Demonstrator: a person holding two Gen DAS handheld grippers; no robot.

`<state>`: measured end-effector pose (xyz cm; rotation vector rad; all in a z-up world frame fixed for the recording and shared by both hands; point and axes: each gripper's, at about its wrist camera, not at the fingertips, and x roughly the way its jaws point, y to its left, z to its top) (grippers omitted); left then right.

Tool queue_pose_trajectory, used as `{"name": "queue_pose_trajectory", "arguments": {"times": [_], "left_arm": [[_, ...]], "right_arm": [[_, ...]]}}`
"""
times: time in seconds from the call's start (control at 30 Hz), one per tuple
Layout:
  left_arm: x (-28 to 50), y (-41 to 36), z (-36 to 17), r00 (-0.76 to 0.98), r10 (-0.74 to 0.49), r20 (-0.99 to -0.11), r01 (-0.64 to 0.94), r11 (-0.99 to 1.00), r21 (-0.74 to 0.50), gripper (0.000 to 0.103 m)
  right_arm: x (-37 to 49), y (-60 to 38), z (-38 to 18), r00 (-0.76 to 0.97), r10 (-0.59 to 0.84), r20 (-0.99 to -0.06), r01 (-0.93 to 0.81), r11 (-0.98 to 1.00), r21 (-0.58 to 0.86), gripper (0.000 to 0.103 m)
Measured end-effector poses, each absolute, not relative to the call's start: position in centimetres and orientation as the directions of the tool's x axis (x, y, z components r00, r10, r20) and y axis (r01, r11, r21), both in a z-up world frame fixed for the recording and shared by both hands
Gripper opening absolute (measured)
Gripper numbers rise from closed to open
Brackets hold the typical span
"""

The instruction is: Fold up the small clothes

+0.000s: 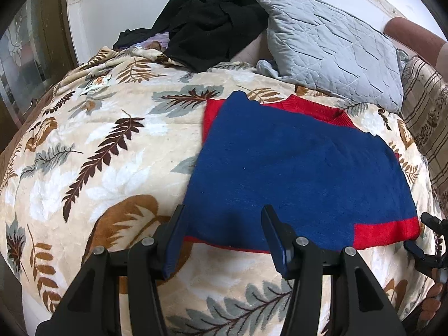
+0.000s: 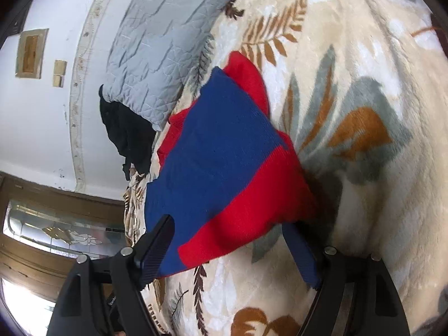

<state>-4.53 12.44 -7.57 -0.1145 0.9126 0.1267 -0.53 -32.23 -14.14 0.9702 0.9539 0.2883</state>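
My blue-and-red sweater (image 1: 302, 168) lies folded on the leaf-print blanket (image 1: 106, 151), grey pillow (image 1: 333, 47) at its 12 o'clock. Left gripper (image 1: 224, 224) is released at its near hem. Right gripper (image 2: 232, 229) gapes around the red corner, pinching nothing.

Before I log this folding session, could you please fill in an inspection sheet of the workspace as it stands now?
Surface: bed under a cream leaf-print blanket, soft and uneven.
Job's things: blue and red sweater lies partly folded and flat, with a red band at its near edge.
Clutter: black garment heaped at the bed's far end; grey quilted pillow beside it, just beyond the sweater.
Grippers: left gripper open, above the sweater's near edge; right gripper open, jaws either side of the red corner, not pinching it.
Cables: nothing seen.
Surroundings: white wall with a patterned border; wooden door with frosted glass.
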Motion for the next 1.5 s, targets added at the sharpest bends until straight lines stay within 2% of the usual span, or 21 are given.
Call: {"name": "queue_pose_trajectory", "arguments": {"times": [0.57, 0.87, 1.13, 1.2, 1.23, 1.5], "left_arm": [[-4.5, 13.0, -7.9, 0.604, 0.048, -0.796, -0.161, 0.985, -0.062, 0.055], [-4.4, 13.5, -8.3, 0.598, 0.041, -0.800, -0.169, 0.983, -0.076, 0.055], [-4.5, 13.8, -8.2, 0.600, 0.043, -0.799, -0.177, 0.981, -0.081, 0.055], [-4.5, 14.0, -8.3, 0.599, 0.042, -0.800, -0.180, 0.980, -0.083, 0.055], [-4.5, 14.0, -8.3, 0.598, 0.042, -0.800, -0.181, 0.980, -0.084, 0.055], [-4.3, 14.0, -8.6, 0.593, 0.041, -0.804, -0.181, 0.980, -0.084, 0.055]], "right_arm": [[0.7, -32.3, -14.0, 0.584, 0.542, -0.604, 0.246, 0.591, 0.768, 0.081], [1.0, -32.2, -13.7, 0.594, 0.493, -0.636, 0.267, 0.625, 0.734, 0.070], [1.2, -31.6, -12.8, 0.603, 0.453, -0.657, 0.249, 0.676, 0.694, 0.067], [1.3, -31.5, -12.6, 0.606, 0.437, -0.665, 0.244, 0.694, 0.677, 0.056], [1.4, -31.6, -12.7, 0.604, 0.432, -0.670, 0.248, 0.697, 0.673, 0.055], [1.5, -32.1, -13.8, 0.590, 0.439, -0.678, 0.271, 0.683, 0.678, 0.053]]}}
